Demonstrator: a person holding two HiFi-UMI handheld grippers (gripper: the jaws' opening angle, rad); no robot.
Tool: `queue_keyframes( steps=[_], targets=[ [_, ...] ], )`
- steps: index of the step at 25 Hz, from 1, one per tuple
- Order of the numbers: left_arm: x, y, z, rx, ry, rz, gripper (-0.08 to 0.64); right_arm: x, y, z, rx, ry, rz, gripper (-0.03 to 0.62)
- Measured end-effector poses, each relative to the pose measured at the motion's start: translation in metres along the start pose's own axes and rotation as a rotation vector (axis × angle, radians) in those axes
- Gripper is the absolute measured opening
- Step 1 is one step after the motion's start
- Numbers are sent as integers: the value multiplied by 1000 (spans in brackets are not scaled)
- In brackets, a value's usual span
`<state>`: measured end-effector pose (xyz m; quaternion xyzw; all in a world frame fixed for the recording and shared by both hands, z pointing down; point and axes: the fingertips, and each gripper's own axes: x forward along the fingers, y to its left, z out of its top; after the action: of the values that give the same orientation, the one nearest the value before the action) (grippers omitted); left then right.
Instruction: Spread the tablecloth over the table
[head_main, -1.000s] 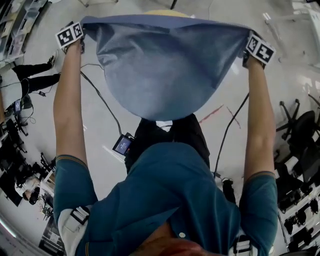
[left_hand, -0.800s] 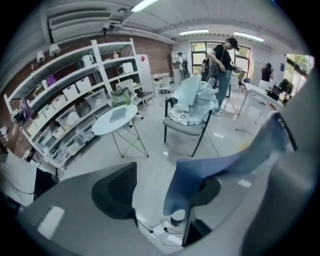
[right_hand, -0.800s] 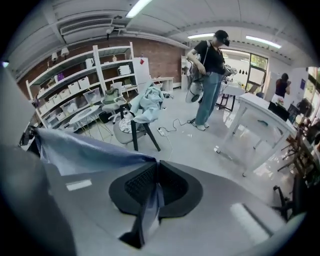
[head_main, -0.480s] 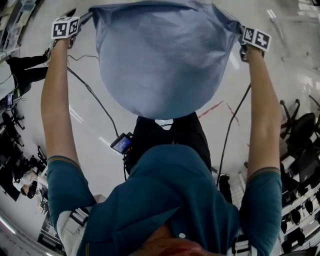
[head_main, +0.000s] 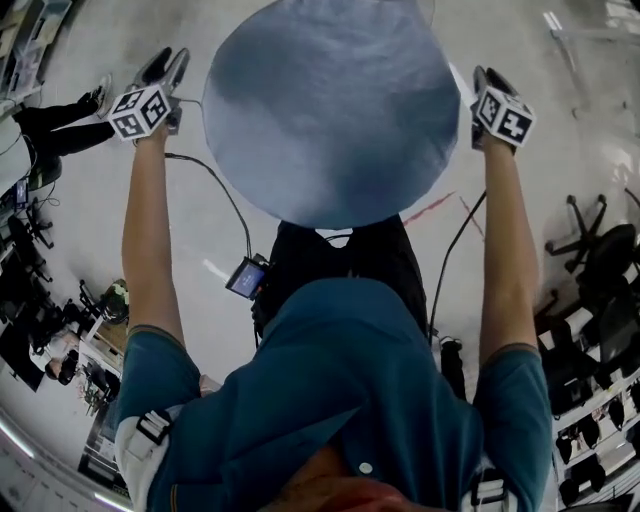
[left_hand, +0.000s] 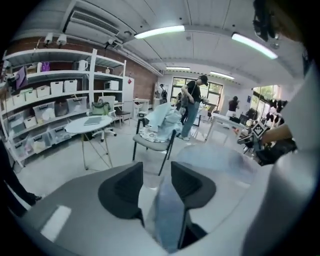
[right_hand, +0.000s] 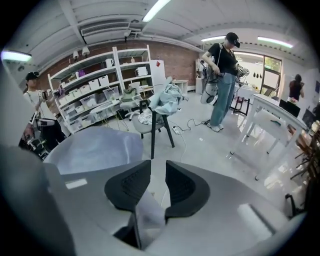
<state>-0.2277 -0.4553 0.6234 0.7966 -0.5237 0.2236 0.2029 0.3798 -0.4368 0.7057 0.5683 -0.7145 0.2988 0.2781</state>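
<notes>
Nearest the head camera is the person's teal shirt (head_main: 340, 400), with both bare arms stretched forward. A small lit screen (head_main: 246, 278) hangs at the waist, and a black cable (head_main: 215, 195) runs from it across the pale floor (head_main: 180, 260) toward the left hand.

The left gripper (head_main: 168, 65) is just off the left edge of the tablecloth (head_main: 330, 110), and the right gripper (head_main: 487, 76) is just off its right edge. Both point forward and down.

In the left gripper view the jaws have a clear gap and are closing. A narrow strip of blue cloth lies low in the gap near their root, and the pads do not press on it. In the right gripper view the jaws are slightly apart, with floor showing between the tips. A pale strip of cloth sits deep in the gap there too, loose and not pinched.

Between the grippers the tablecloth lies spread in a round shape over the table, which it hides completely. Its near edge hangs in front of the person's legs. Red marks (head_main: 430, 208) show on the floor to the right of that edge.

Beyond the table stands a dark chair (right_hand: 155, 120) piled with a light bundle of fabric. Farther off, a person in a dark top and jeans (right_hand: 222, 75) stands on the right. White shelves (right_hand: 100, 85) with storage boxes line the brick wall at the far left.
</notes>
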Motion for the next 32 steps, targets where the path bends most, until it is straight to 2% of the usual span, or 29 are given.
queue_keyframes(
  steps=[3,6,8,10,13,16,21,26,32],
  targets=[
    [1,-88,-30,-45,-27,-89,132,-23,20,-18,31,-40,41,101],
    [-15,-142,-35,-58,-76,-146,66,-49,62,-23,67,-90,98,98],
    [-29,-165,-27,-31,-114,-176,8,-67,92,-23,91,-125,138,90],
    [-42,-185,-13,-13,-162,-208,0,-88,117,-21,109,-162,174,70],
    [-69,-211,18,-28,-244,-244,0,-127,158,-7,91,-214,232,31],
    [-109,-226,46,-31,-318,-270,0,-175,211,16,29,-278,312,28],
    [-175,-225,69,-10,-372,-315,0,-254,298,47,-88,-384,388,28],
    [-241,-222,95,11,-440,-364,0,-331,359,64,-167,-482,421,28],
    [-330,-218,130,97,-549,-421,0,-420,421,75,-278,-589,423,26]
  ],
)
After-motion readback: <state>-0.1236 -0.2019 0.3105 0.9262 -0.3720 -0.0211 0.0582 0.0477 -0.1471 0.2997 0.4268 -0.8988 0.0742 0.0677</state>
